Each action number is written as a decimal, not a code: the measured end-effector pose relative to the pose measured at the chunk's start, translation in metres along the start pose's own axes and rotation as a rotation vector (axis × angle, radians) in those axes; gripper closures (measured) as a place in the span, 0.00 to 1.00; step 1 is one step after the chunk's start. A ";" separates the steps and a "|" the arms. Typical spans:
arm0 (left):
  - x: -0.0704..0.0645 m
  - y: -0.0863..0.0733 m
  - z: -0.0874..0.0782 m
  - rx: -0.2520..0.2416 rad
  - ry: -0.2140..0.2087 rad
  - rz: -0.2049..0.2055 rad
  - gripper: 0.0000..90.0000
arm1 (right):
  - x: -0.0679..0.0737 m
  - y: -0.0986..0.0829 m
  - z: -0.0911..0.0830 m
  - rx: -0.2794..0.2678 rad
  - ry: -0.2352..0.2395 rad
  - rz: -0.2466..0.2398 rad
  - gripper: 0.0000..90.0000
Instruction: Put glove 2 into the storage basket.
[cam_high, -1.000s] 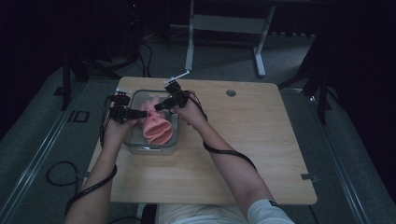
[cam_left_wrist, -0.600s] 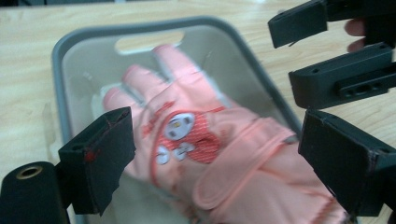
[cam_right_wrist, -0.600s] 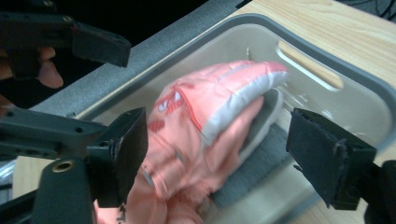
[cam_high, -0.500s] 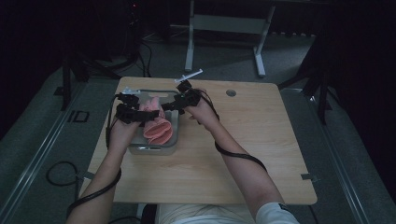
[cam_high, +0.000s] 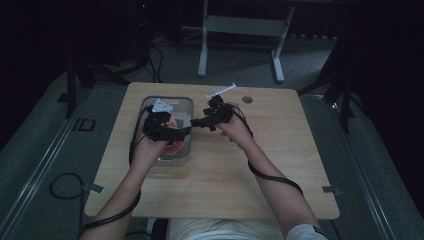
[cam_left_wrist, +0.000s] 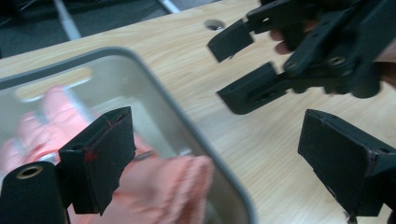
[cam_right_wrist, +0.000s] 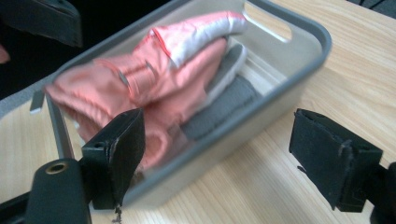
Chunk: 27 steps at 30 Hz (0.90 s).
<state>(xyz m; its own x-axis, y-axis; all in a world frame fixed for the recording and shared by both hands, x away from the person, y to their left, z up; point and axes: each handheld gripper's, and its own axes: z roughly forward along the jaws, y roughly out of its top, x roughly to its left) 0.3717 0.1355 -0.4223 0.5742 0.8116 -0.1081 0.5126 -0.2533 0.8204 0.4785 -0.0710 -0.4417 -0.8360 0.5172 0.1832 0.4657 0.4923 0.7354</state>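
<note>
A grey bin (cam_high: 167, 98) stands at the table's far left. In it lies a crumpled pink garment (cam_right_wrist: 154, 70) with a white lining, over a grey cloth (cam_right_wrist: 219, 107). My left gripper (cam_high: 186, 131) hovers over the bin's right rim, open, with one jaw above the pink garment (cam_left_wrist: 168, 186) and the other above bare wood. My right gripper (cam_high: 196, 122) is just right of the bin, open and empty, facing the bin wall (cam_right_wrist: 280, 88). The left gripper view shows the right gripper (cam_left_wrist: 233, 70) close ahead, its jaws apart.
A round cable hole (cam_high: 247, 99) sits at the table's far edge. Bare light wood (cam_high: 280, 165) spreads to the right of the bin and toward the person. Beyond the table are a metal stand (cam_high: 240, 25) and dark floor.
The right gripper has drawn back rightward off the bin. The pink garment, earlier bunched up between the two grippers, now lies lower in the bin. Both hands shifted slightly toward the person.
</note>
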 end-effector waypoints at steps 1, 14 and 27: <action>-0.005 0.000 0.002 -0.002 -0.011 0.011 0.12 | -0.001 -0.003 -0.002 -0.001 -0.002 0.003 0.20; -0.046 -0.004 0.023 0.023 -0.122 0.110 0.12 | -0.017 -0.038 -0.036 -0.022 -0.062 0.016 0.19; -0.087 -0.008 0.057 0.090 -0.191 0.219 0.12 | -0.025 -0.076 -0.048 0.002 -0.082 0.022 0.18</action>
<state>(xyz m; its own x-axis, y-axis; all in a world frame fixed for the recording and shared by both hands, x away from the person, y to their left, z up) 0.3543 0.0372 -0.4520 0.7825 0.6211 -0.0445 0.4129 -0.4640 0.7837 0.4495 -0.1551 -0.4705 -0.7993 0.5831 0.1455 0.4843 0.4816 0.7304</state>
